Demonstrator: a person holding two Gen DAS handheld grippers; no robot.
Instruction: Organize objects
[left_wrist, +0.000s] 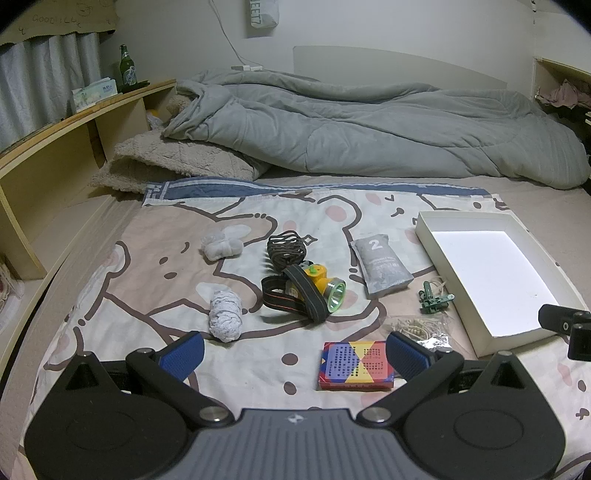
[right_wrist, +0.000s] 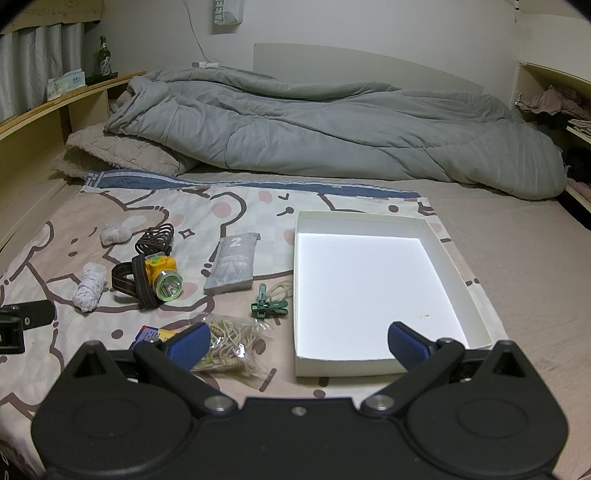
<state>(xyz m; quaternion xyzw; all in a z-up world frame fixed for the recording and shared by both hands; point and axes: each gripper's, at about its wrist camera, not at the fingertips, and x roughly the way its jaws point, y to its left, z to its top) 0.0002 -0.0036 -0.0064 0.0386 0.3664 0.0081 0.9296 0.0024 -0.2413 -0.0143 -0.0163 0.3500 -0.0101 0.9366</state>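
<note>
Both claws stood spread wide and empty – left gripper (left_wrist: 295, 356) above a patterned card box (left_wrist: 355, 365), right gripper (right_wrist: 297, 345) over the near wall of a shallow white cardboard tray (right_wrist: 458, 273). Left of the tray on the printed sheet (right_wrist: 236, 206) lay a yellow headlamp (right_wrist: 162, 277), a grey pouch (right_wrist: 232, 264), green clips (right_wrist: 267, 304) and bagged rubber bands (right_wrist: 231, 341)

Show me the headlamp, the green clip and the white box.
headlamp (left_wrist: 334, 295), left wrist view, on its green-rimmed lens.
green clip (right_wrist: 269, 307), right wrist view, on its body.
white box (right_wrist: 360, 223), right wrist view, on its far wall.
</note>
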